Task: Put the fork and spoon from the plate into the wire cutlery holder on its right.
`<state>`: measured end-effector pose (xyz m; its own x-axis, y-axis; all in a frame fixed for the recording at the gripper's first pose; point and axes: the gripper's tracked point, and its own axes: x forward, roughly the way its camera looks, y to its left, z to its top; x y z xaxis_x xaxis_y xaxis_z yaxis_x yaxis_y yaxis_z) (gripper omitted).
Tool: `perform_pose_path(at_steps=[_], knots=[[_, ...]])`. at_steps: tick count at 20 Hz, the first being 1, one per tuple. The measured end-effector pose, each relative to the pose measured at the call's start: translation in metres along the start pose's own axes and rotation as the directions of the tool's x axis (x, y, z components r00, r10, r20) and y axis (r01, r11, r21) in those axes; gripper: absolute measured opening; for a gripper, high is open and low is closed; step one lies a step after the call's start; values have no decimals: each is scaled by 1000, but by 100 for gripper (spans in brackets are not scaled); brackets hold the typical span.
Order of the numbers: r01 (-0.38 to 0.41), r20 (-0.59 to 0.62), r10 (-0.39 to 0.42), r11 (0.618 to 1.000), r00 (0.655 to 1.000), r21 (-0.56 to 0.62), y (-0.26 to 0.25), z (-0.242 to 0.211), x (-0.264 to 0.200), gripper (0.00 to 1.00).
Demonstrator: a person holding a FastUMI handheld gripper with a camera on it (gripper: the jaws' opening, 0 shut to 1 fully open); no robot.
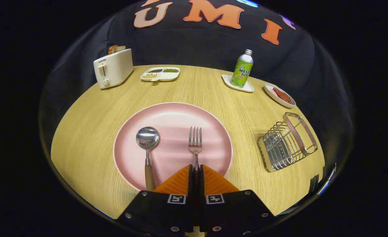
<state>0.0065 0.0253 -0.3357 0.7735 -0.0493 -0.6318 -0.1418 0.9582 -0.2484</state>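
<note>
A pink plate lies on the round wooden table just ahead of me. On it rest a spoon with a wooden handle, to the left of my fingers, and a metal fork with its tines pointing away. My gripper is shut on the fork's handle, which runs back between the two fingers and is hidden there. The wire cutlery holder stands on the table to the right of the plate, leaning in the fisheye view, with nothing seen inside.
At the table's far side stand a white toaster with bread in it, a divided snack dish, a green soda bottle on a small white tray, and an oval dish of reddish food.
</note>
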Motion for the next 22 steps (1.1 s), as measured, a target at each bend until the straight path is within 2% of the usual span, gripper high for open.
perform_pose_path(at_steps=[4, 13, 22], knots=[[-11, -7, 11, 1000, 1000, 6, -2, 0, -3, 5], [-112, 15, 113, 993, 994, -36, 2, 27, -35, 1], [-103, -42, 98, 986, 994, -131, -61, 53, -67, 1]])
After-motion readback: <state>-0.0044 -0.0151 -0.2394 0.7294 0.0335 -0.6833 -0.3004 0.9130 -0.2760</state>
